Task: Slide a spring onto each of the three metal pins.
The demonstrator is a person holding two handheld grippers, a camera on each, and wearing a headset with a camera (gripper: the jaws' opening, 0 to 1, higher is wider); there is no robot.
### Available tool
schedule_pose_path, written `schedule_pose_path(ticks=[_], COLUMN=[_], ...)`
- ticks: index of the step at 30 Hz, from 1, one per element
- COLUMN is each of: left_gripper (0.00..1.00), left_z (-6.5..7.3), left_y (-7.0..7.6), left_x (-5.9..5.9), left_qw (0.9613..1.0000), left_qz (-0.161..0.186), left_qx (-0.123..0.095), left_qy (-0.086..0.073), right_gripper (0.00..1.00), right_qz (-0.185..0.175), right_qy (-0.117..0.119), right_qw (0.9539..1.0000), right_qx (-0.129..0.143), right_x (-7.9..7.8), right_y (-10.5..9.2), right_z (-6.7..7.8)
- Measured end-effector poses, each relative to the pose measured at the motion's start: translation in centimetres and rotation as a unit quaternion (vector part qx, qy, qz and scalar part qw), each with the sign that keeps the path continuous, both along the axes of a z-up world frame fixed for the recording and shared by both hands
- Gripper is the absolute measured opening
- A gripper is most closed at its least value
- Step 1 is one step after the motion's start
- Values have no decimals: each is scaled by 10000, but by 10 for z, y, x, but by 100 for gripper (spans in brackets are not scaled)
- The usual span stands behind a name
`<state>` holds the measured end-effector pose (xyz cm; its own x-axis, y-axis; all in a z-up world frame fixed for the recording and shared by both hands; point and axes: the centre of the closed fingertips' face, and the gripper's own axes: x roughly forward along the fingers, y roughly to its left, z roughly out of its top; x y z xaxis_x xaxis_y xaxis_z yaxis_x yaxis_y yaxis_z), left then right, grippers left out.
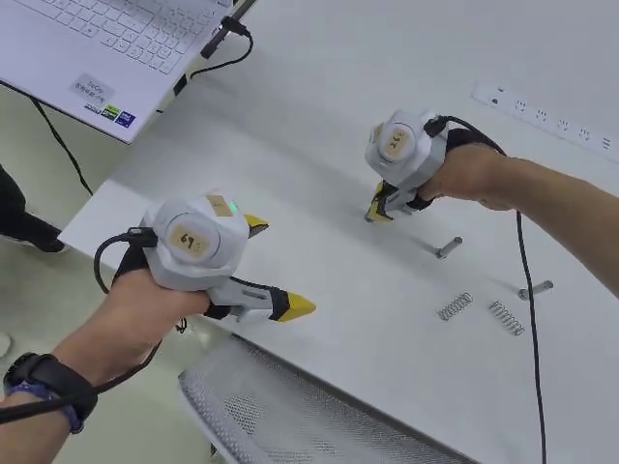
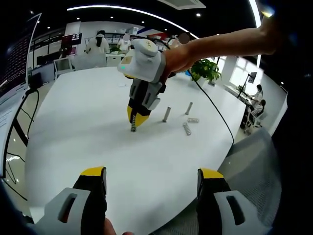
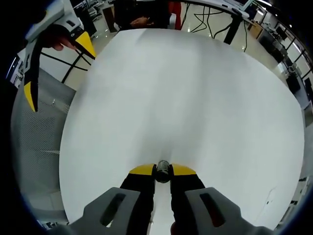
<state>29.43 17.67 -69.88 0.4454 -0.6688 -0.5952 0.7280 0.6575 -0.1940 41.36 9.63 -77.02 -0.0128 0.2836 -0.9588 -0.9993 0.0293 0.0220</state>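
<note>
my right tool [image 1: 382,209] is clamped on a spring [image 3: 162,173]. its own view gives me the coil end-on between the jaws. the left gripper view shows what that hides: the spring's long axis stands upright, poking out below the tool tips with its lower end down at the desk [image 2: 73,112]. my left tool [image 1: 279,266] hangs over the desk's near edge, jaws wide apart, well apart from that spring. the head view shows one pin [image 1: 448,247], a second pin [image 1: 535,288], a loose spring [image 1: 455,306] and another loose spring [image 1: 506,318] lying beside it.
</note>
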Motion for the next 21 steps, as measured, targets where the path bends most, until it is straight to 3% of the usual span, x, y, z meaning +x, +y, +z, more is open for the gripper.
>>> schedule_pose_path(ticks=[7,21], left_gripper=[73,74], left_z=[1,7], left_y=[-1,-8], left_x=[3,3], left_qw=[10000,9999], left_qz=[0,-114], left_qx=[-11,18], left_qy=[-29,-99], right_gripper=[9,24], right_qz=[7,-46], right_qy=[10,-48], right_qw=[10000,10000], right_qx=[-57,-50], right_x=[-1,-5], right_y=[-2,-4], right_z=[-3,4])
